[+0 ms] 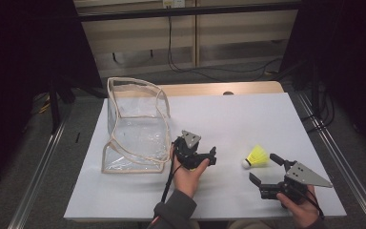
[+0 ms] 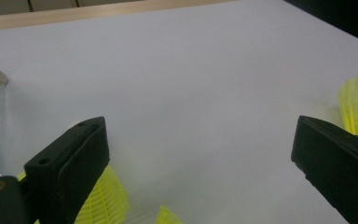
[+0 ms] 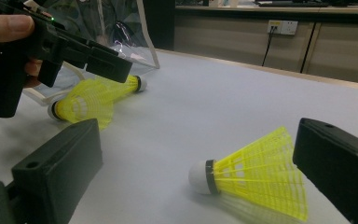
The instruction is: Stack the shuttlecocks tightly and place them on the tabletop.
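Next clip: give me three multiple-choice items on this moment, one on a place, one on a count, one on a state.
1. Where does the clear bag stand?
A. left part of the white table
B. right edge
C. on the floor

2. How many yellow shuttlecocks lie on the table?
A. one
B. three
C. five

3. How are the right hand-held gripper's jaws?
A. shut on a shuttlecock
B. open
C. shut, empty

Key: 1 A, high view shows it left. 2 B, right gripper view shows one near, two by the left hand-held gripper. 3 B, jaws apart beside the near shuttlecock.
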`<move>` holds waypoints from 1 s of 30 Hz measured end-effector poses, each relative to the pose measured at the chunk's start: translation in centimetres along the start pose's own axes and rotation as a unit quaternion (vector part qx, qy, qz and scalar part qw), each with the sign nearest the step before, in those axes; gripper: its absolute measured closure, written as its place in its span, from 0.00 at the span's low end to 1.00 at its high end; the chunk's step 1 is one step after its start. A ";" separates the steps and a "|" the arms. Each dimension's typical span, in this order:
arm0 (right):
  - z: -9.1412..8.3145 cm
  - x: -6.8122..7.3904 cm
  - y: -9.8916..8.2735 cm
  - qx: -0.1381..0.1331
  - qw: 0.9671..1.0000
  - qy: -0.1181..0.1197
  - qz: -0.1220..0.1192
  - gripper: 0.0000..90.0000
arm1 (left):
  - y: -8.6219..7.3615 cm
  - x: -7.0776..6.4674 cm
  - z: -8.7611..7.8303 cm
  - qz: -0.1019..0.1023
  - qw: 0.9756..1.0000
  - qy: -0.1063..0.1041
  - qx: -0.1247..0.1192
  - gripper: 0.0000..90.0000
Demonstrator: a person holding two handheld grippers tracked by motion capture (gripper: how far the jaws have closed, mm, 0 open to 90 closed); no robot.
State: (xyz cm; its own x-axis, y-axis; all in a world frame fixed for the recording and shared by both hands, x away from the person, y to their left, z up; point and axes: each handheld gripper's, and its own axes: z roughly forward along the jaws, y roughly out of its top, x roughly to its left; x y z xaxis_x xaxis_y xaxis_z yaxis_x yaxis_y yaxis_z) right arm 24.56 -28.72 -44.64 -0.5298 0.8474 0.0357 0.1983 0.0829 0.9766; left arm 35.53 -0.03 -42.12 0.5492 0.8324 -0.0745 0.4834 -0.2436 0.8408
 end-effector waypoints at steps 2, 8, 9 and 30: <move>0.0 0.0 0.0 -0.001 1.000 -0.001 0.001 0.01 | -0.1 0.0 0.1 -0.001 1.000 0.004 0.001 0.04; 0.0 0.0 0.0 -0.002 1.000 0.001 0.001 0.01 | -0.2 0.1 0.4 -0.009 1.000 0.018 0.011 0.04; 0.0 0.0 0.0 -0.002 1.000 0.001 0.001 0.01 | -0.2 0.1 0.4 -0.009 1.000 0.018 0.011 0.04; 0.1 0.1 0.1 -0.003 1.000 0.001 0.002 0.01 | -0.1 -0.7 -0.3 -0.025 0.998 0.051 0.022 0.05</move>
State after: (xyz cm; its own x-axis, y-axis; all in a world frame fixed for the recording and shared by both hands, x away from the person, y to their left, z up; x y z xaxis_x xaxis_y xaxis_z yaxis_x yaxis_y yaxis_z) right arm 24.57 -28.58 -44.56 -0.5298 0.8471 0.0407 0.1952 0.0751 0.9779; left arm 34.87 -0.39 -41.99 0.4519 0.8902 -0.0581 0.5394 -0.2208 0.8126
